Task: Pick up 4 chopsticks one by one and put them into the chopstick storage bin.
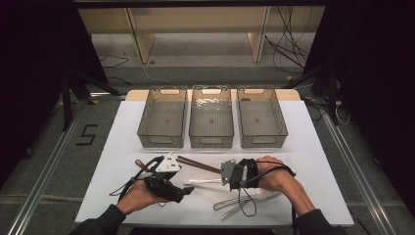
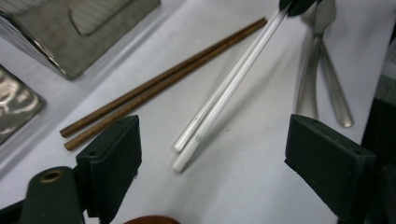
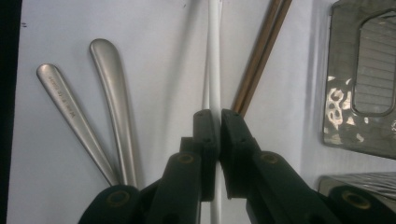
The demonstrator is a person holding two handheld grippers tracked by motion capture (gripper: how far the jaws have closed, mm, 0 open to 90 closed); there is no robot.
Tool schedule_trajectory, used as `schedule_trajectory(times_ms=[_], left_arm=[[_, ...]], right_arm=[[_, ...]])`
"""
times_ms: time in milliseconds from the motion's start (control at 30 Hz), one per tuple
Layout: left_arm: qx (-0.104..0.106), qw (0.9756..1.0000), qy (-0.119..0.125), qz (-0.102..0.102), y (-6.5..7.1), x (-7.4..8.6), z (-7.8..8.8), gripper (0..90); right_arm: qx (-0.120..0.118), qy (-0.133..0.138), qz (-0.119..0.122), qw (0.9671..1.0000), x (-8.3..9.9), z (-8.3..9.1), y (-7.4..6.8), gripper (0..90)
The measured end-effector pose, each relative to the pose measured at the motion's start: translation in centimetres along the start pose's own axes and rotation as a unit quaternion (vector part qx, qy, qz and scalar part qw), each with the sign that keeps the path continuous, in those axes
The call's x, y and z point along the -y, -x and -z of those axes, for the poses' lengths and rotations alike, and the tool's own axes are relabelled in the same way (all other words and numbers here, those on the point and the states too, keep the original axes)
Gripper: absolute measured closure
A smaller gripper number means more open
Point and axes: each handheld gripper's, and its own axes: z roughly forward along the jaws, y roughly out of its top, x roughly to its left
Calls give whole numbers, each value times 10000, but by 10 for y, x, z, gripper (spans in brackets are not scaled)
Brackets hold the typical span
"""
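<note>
Gripping white chopsticks (image 3: 214, 70): right tool (image 3: 218, 116) | left tool (image 2: 210, 154) wide | three bins (image 1: 211, 119) hold nothing

White table (image 1: 313, 147) bearing three clear bins (image 1: 211, 117), brown chopsticks (image 1: 198, 165), perhaps two metal spoons (image 1: 240, 203).

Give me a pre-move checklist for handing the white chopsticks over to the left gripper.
1. Right gripper shut on white chopsticks: ok.
2. Both sticks clamped: cannot tell.
3. Left gripper open wide, free ends of the white chopsticks between its jaws, untouched: ok.
4. Brown chopsticks outside the left jaws: ok.
5. Spoons apart from the grip: ok.
6. Three bins empty: ok.
</note>
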Motion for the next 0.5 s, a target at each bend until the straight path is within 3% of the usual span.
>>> schedule_trajectory(times_ms=[267, 500], left_arm=[[176, 9992, -213, -297, 5, -9, -27, 250], [266, 9979, -287, -512, 6, -14, -36, 366]], right_arm=[[26, 36, 50, 10000, -3, 4, -1, 862], [-19, 56, 81, 9999, -3, 6, -3, 862]])
